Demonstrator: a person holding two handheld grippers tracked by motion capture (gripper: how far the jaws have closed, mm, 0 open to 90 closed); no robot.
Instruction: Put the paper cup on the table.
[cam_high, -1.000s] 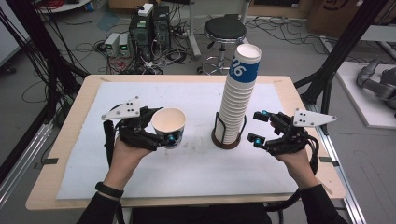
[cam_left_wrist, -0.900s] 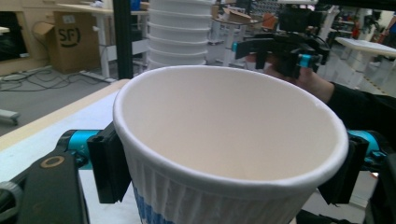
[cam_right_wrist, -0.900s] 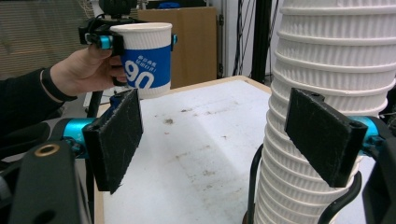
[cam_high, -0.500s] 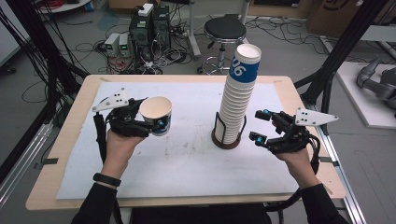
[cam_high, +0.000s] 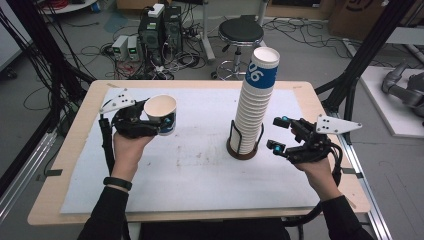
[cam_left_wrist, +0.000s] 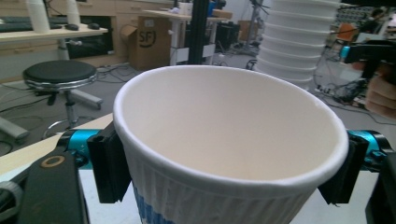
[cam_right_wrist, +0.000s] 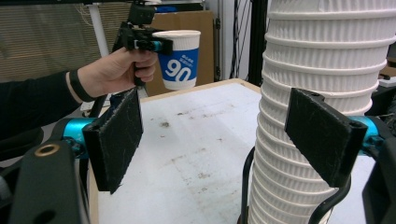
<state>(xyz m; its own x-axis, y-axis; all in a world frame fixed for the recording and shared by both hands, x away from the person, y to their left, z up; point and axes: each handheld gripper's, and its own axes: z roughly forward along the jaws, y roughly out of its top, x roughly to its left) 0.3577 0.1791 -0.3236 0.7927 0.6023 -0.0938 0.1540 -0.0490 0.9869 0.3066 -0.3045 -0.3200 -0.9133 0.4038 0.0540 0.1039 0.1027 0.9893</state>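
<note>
my left gripper (cam_high: 161, 120) is clamped on a single paper cup (cam_high: 161, 114), jaws pressed on opposite sides just under its rim, held upright and clear of the desk (cam_high: 200, 170) over its left part. my right gripper (cam_high: 279, 135) stands wide open with nothing in it, just beside the cup stack (cam_high: 254, 102) that sits in its wire holder (cam_high: 244, 148) right of centre. i judge the step in hand to be carrying off a cup taken from the stack; the next move calls for lowering it level onto bare desk before letting go. against the earlier frames, the cup has gone further left and away from the stack, while the right gripper has hardly shifted.
</note>
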